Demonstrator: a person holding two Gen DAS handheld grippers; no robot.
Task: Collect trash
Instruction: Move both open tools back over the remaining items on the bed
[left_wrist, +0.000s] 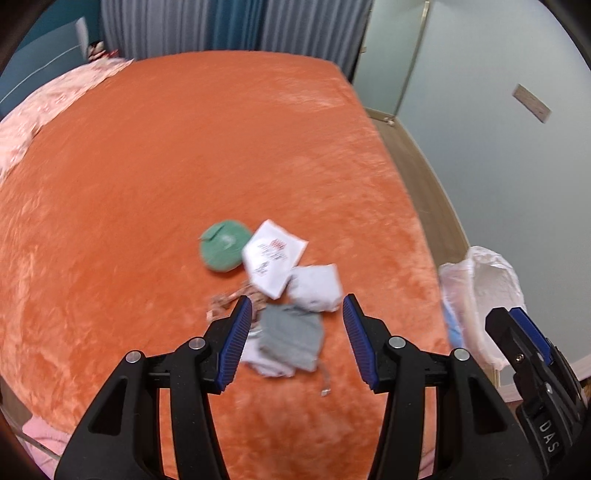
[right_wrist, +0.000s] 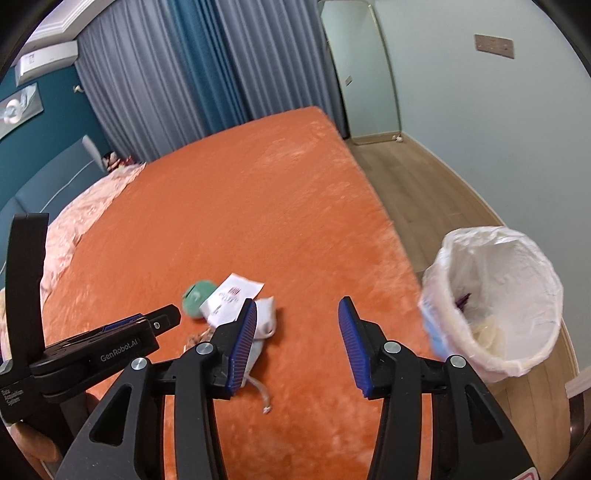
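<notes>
A pile of trash lies on the orange bed (left_wrist: 147, 166): a round green packet (left_wrist: 221, 245), a white printed packet (left_wrist: 275, 256), a pale crumpled pouch (left_wrist: 316, 286), a grey pouch (left_wrist: 291, 336) and a brownish wrapper (left_wrist: 225, 301). My left gripper (left_wrist: 297, 314) is open and empty, hovering just above the grey pouch. My right gripper (right_wrist: 297, 317) is open and empty, above the bed to the right of the pile (right_wrist: 229, 299). A bin with a white liner (right_wrist: 495, 295) stands on the floor by the bed's right edge, with some trash inside.
A pink quilt (right_wrist: 85, 218) lies along the bed's left side by the blue headboard. Wood floor (right_wrist: 417, 177) runs between bed and pale wall. Curtains (right_wrist: 184, 74) hang behind the bed. The right gripper shows at the lower right of the left wrist view (left_wrist: 532, 350).
</notes>
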